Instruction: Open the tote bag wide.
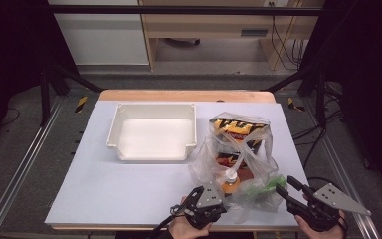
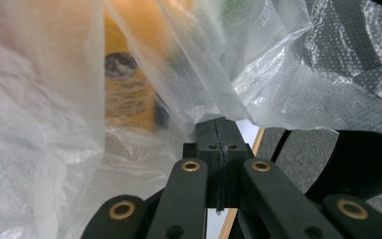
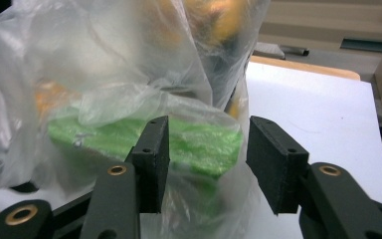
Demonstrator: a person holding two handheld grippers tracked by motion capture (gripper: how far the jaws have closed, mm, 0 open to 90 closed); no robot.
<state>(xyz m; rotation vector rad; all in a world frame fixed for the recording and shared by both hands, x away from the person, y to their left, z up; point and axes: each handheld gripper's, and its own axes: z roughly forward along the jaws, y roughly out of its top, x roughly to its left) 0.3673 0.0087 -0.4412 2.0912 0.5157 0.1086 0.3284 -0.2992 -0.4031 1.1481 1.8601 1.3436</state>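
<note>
A clear plastic bag (image 1: 205,160) stands at the right front of the table. Inside it are a yellow-and-black snack packet (image 1: 236,130), an orange bottle with a white cap (image 1: 230,183) and a green packet (image 1: 263,186). My left gripper (image 1: 218,203) is at the bag's near left corner. In the left gripper view it (image 2: 218,130) is shut on a fold of the bag's film (image 2: 258,84), with the orange bottle (image 2: 129,94) blurred behind. My right gripper (image 1: 286,185) is open at the bag's right side. In its own view it (image 3: 209,149) frames the green packet (image 3: 199,142) without touching it.
An empty white tray (image 1: 114,130) sits left of the bag at the middle of the white tabletop (image 1: 104,184). The table's front edge is just under both hands. Dark floor and metal rails flank the table.
</note>
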